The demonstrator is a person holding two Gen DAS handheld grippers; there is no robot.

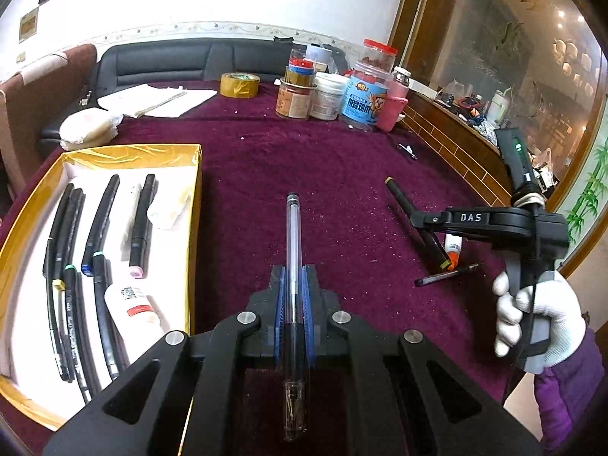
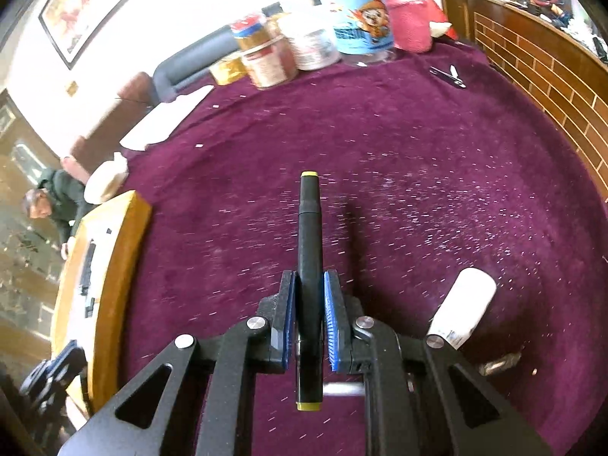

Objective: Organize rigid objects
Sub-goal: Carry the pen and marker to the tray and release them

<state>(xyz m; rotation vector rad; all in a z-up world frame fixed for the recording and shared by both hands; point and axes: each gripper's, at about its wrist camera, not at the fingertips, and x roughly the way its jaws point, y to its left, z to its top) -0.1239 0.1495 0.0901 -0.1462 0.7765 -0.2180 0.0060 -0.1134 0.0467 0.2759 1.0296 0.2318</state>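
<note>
My left gripper point(image 1: 293, 277) is shut on a clear ballpoint pen point(image 1: 293, 228) that points away over the purple cloth. My right gripper point(image 2: 309, 285) is shut on a black marker with yellow ends point(image 2: 309, 235); the left wrist view shows the same marker point(image 1: 402, 205) held aslant above the cloth by the right gripper point(image 1: 420, 224), in a white-gloved hand point(image 1: 532, 315). A gold-rimmed box point(image 1: 195, 205) at the left holds several markers point(image 1: 102, 224) and a small white bottle point(image 1: 131, 300). A dark pen point(image 1: 446, 274) and a white tube with an orange cap point(image 1: 453, 247) lie on the cloth under the right gripper.
Several jars and tubs point(image 1: 334, 91) and a roll of tape point(image 1: 239, 84) stand at the far edge of the table. Small nail clippers point(image 2: 448, 74) lie near the brick-patterned ledge point(image 2: 551, 87). A white tube point(image 2: 465, 307) lies right of the right gripper. The box's rim point(image 2: 114, 285) is at its left.
</note>
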